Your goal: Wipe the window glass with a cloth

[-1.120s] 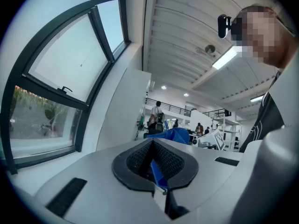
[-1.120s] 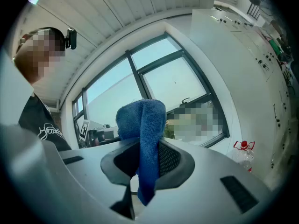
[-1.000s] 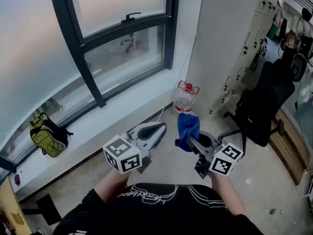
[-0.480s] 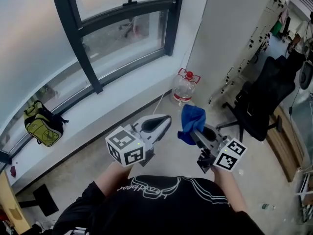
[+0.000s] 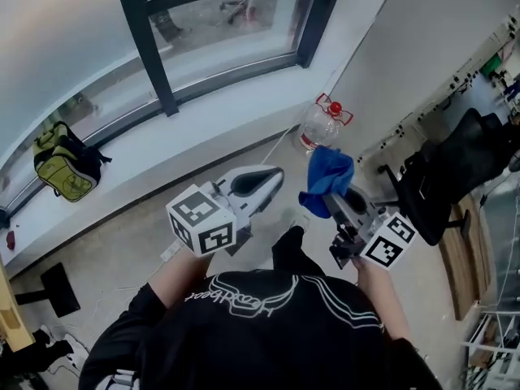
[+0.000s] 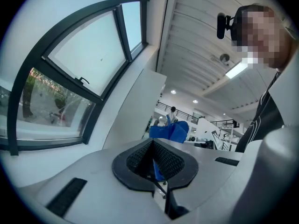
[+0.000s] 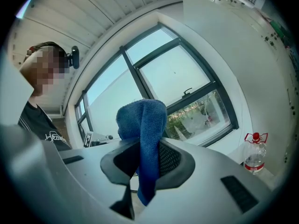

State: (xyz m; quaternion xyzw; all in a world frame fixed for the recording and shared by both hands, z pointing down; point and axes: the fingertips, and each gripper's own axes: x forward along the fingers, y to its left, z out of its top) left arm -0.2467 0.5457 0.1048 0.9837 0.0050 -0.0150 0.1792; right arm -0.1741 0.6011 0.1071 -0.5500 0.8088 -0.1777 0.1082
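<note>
My right gripper [image 7: 140, 166] pinches the blue cloth [image 5: 327, 181] – a fold stands up above the pads and a tail hangs below them. My left gripper [image 5: 262, 182] is pressed together with nothing in it; through the sliver between its pads I see only that cloth, off to its right. The cloth is in the air over the floor, well apart from the window glass [image 5: 218, 8]. Against half a second ago, both grippers sit a little higher in the head view, and the cloth now overlaps the foot of the water bottle [image 5: 323, 122] by the wall. The window frame has slid towards the top edge, the green backpack [image 5: 60, 165] on the sill likewise – and a dark shoe [image 5: 289, 244] now shows between my grippers.
</note>
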